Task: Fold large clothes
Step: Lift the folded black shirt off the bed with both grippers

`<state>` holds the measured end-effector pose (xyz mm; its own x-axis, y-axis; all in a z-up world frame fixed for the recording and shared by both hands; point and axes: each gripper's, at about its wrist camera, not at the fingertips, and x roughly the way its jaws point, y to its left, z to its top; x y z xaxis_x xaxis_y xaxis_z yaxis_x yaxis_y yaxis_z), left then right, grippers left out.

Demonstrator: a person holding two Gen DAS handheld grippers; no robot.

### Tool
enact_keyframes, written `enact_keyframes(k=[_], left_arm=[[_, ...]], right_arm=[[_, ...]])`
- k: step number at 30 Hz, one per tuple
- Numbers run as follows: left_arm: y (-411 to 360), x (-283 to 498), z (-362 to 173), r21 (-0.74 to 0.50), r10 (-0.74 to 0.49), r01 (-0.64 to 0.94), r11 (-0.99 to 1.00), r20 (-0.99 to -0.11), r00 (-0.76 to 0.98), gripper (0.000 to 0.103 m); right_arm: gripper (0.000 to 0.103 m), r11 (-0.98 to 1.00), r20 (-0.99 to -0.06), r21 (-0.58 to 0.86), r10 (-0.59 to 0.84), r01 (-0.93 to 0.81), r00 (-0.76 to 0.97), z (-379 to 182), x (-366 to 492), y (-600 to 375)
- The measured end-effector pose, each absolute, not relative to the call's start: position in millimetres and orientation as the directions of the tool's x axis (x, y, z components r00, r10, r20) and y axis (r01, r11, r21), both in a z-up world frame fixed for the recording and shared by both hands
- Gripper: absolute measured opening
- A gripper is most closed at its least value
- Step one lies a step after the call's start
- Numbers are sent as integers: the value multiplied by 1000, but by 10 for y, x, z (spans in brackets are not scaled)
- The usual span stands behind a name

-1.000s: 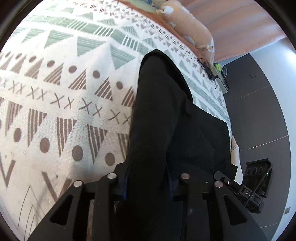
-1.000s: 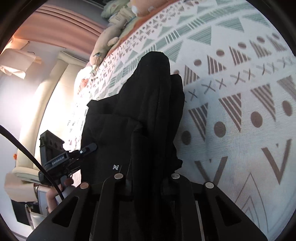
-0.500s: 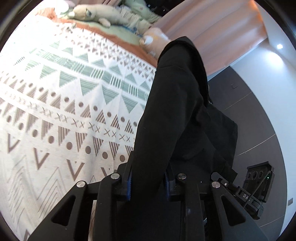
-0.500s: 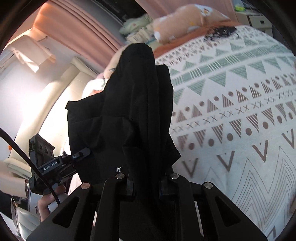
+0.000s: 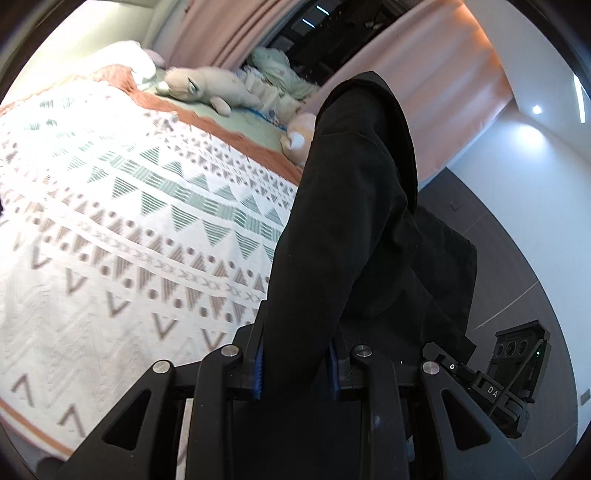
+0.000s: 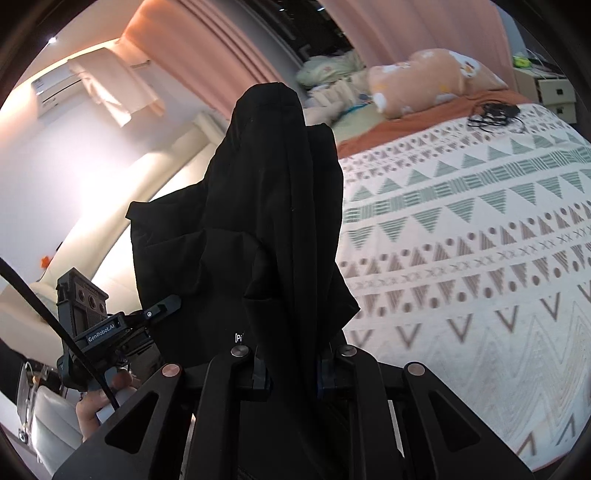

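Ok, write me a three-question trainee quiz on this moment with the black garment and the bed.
1. True or false: the black fabric garment lies spread flat on the white patterned bedspread.
2. Which gripper is clamped on the garment? A: left gripper only. B: right gripper only. C: both.
3. Fill in: the beige plush toy lies at the far end of the bed, in front of the pink ____.

Key:
1. False: it hangs bunched from both sets of jaws, lifted off the bedspread.
2. C: fabric is pinched between each pair of jaws.
3. Curtains.
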<state>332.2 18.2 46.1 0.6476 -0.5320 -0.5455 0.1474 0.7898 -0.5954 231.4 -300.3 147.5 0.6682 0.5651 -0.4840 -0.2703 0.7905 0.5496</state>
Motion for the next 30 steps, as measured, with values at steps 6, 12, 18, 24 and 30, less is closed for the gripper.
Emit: enact_keyframes(k=[6,12,18,24,30], left_arm=[[660,3092,656,-581,-497,130,804,-536,682,26],[1174,2987,786,-570,-473,115,813,-533,702,26],[1787,2896,861,-565,-443,94,820,-522,729,26],[2498,2841,922,-552,-390,51,832,-517,762,26],[3366,2740,961,-543,-312,-26,839,-521,794,26]], right_arm=[[12,776,-460,549,590,-309,664,1607,2140,-2566],[12,763,-447,558,607,-326,657,1643,2141,-2196],[12,760,-448,546,621,-354,643,1660,2387,-1821],[12,736,-440,534,663,-417,606,1687,2610,-1217],[12,690,-438,525,722,-499,536,1659,2924,-530]])
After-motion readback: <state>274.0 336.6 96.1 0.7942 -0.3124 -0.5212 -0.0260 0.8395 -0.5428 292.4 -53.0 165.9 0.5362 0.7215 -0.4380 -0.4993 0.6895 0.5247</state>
